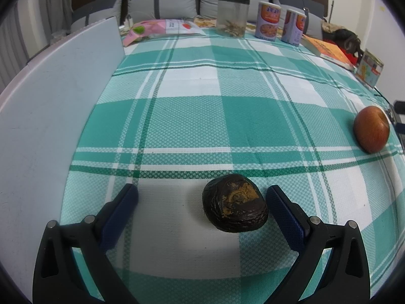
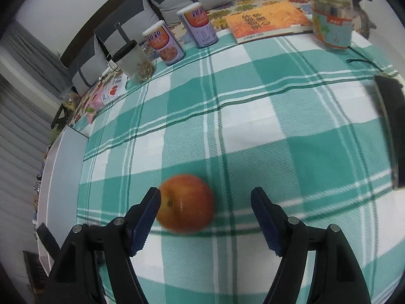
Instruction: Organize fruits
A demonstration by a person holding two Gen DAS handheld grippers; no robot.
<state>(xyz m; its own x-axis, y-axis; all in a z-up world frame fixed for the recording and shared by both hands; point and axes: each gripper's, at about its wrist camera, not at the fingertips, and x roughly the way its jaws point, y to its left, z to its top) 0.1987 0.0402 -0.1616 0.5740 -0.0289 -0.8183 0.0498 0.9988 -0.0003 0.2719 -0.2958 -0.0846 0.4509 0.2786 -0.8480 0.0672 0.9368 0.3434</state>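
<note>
Two fruits lie on our checked cloth, each between spread, unclamped jaws.
Nearest, our left gripper brackets the dark wrinkled fruit; our right gripper stands wide, the apple beside its left finger. We judge neither is grasped; next, centre and close. Farther back, cans and an orange book bear print we cannot read.
</note>
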